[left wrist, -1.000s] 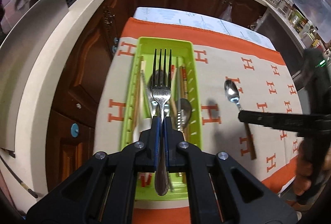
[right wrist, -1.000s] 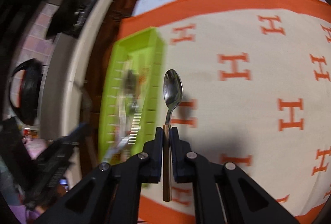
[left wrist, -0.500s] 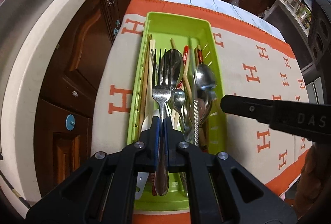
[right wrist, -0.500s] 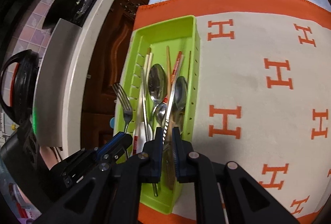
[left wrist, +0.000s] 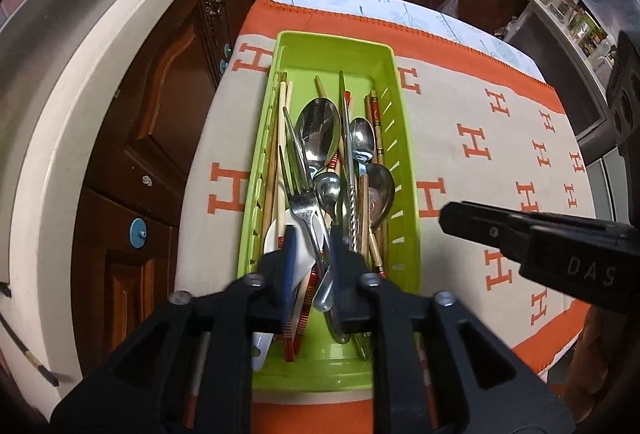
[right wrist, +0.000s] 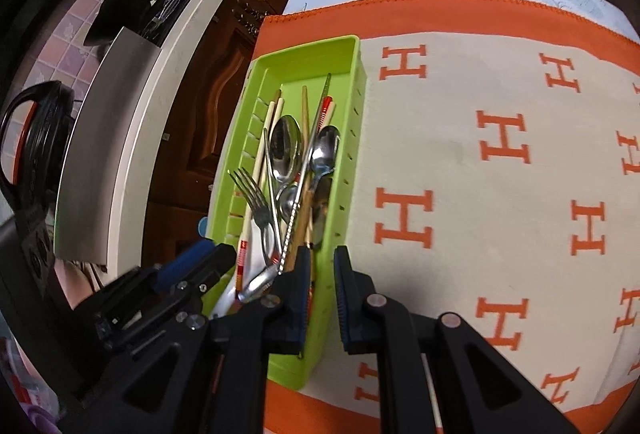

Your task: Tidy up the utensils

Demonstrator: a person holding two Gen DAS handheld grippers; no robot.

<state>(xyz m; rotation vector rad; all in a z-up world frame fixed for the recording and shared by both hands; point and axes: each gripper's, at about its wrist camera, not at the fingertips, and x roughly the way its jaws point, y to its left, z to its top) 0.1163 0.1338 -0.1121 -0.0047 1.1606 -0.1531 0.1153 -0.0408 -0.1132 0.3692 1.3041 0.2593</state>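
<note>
Tray: green plastic utensil tray (left wrist: 404, 137) lies lengthwise on a cream cloth (left wrist: 472, 113) with orange H letters and an orange border, near the cloth's left edge.
Tray contents: fork (left wrist: 298, 193), a large spoon (left wrist: 320, 131), smaller spoons (left wrist: 362, 143), a twisted metal rod (left wrist: 351, 193), wooden and red-patterned chopsticks (left wrist: 376, 121), a white spoon handle (left wrist: 274, 234). All lie roughly along the tray's length, overlapping.
Fork: tilted, tines pointing away and slightly left, handle end (left wrist: 322, 298) between the left tool's fingers but not pinched; gaps show on both sides of it.
Left gripper (left wrist: 310, 266): released, jaws apart, hovering over the near half of the tray.
Right gripper (right wrist: 322, 274): released, jaws apart, nothing between them; its left finger hangs over the tray's interior, its right finger over the cloth, so the gap straddles the tray's right wall.
Gripper relation: in the left wrist view the right tool's finger (left wrist: 488, 232) sits to the right of the tray, apart from the left tool.
Surroundings: dark wooden cabinets (left wrist: 160, 93) and a pale countertop (left wrist: 80, 81) curve round the table.
</note>
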